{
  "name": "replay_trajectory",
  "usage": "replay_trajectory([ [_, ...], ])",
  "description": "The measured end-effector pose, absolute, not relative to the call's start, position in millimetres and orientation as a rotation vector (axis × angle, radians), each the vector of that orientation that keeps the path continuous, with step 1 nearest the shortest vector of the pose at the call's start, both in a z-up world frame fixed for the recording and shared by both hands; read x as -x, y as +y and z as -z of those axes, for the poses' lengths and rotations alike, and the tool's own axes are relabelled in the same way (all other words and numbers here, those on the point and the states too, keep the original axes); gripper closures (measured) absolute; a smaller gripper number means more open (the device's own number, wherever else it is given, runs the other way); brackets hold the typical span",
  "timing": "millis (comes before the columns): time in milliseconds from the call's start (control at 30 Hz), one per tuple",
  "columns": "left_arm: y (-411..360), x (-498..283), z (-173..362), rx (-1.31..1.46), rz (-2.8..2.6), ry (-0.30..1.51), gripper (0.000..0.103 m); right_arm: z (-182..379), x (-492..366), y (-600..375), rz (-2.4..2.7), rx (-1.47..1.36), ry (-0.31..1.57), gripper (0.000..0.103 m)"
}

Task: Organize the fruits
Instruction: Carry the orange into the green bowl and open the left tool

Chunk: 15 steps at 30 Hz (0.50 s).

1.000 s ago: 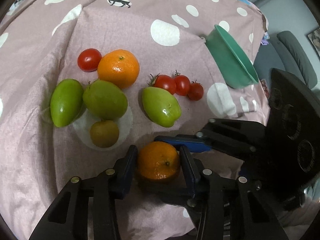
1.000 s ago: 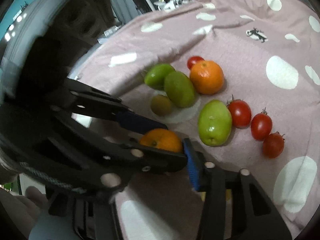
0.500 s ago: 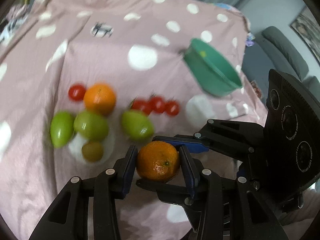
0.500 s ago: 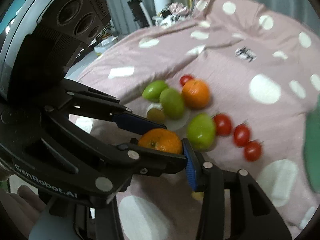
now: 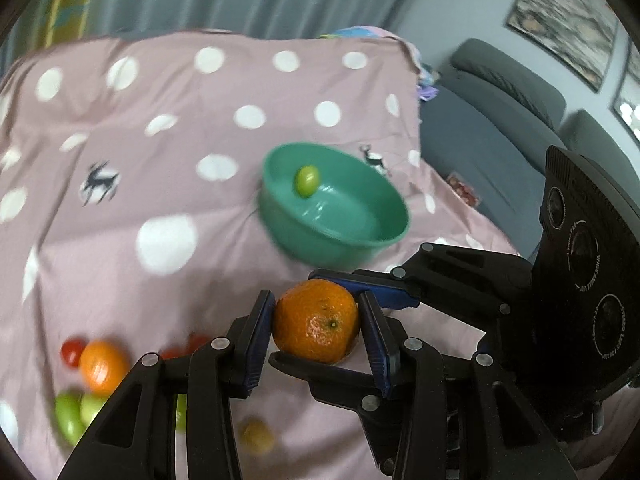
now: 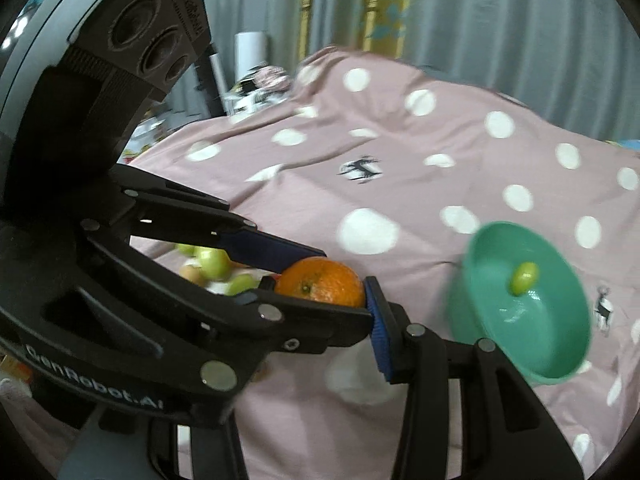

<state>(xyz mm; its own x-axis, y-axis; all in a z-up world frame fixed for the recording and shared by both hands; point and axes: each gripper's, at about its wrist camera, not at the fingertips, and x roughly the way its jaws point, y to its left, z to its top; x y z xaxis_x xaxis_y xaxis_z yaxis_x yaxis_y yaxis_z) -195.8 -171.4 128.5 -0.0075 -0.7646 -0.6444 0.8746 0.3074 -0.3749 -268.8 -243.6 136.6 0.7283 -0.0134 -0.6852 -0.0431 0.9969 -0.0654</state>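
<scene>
Two tools, left and right, are clamping one orange between them as we are steadying it, apparently bound for the green bowl.

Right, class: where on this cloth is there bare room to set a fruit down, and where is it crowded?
Bare spotted cloth lies left of the green bowl, up to the deer print. The bowl holds only one small green fruit. The near-left corner is crowded: orange, tomatoes, green fruits.
</scene>
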Motion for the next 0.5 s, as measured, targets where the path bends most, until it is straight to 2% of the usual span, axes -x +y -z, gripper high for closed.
replay_trajectory([
  [500, -279, 186, -121, -0.209, 1.367, 0.892, 0.059, -126, 259, -342, 0.165, 0.024, 0.734, 0.058],
])
